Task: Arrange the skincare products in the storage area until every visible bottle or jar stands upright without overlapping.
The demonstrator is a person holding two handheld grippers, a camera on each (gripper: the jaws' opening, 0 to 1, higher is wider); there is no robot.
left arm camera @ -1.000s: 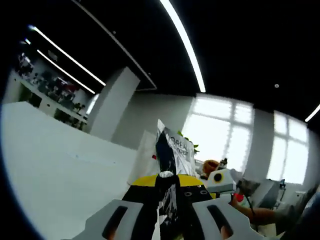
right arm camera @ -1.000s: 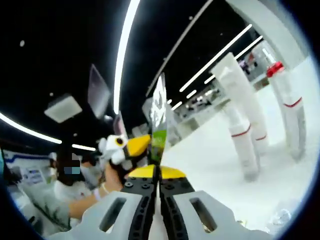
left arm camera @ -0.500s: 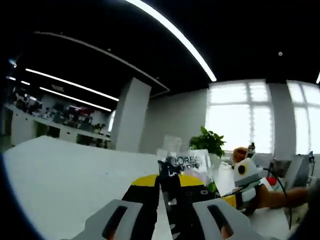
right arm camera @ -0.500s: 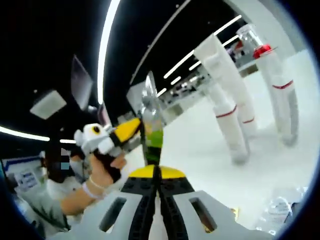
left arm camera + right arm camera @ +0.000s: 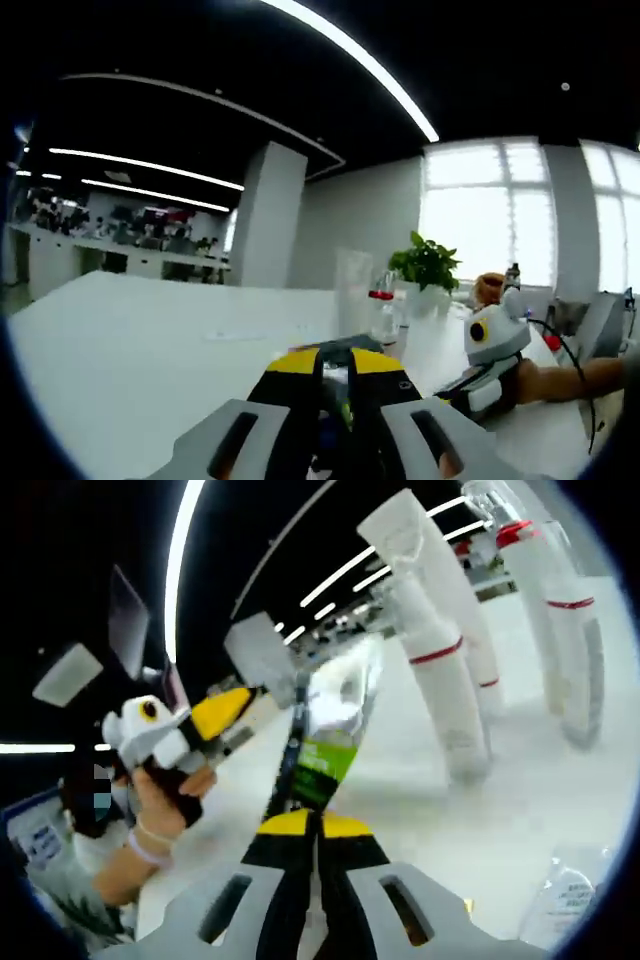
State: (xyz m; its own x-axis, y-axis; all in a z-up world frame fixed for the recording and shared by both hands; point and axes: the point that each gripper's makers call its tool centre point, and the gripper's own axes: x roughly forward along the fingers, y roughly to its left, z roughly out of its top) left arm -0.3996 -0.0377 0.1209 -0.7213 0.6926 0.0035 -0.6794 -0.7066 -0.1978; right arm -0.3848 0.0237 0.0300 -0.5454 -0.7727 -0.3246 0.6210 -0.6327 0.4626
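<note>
R gripper (image 5: pixel 318 825) jaws pinched tight on a clear sachet (image 5: pixel 325 745) w/ green label, L gripper (image 5: pixel 335 362) jaws narrow on its other end, white tubes (image 5: pixel 440 680) upright on the desk (image 5: pixel 520 810) behind.

Showing yellow and black at the jaw tips of the right gripper (image 5: pixel 318 832), grey along the arms, same scheme on the left gripper (image 5: pixel 335 365); pinching a silvery sachet (image 5: pixel 325 735) with a green patch; standing far right, white tubes (image 5: pixel 440 670) ringed in red; resting pale on a white table (image 5: pixel 130 330); glowing white, ceiling strips (image 5: pixel 350 50) on black
</note>
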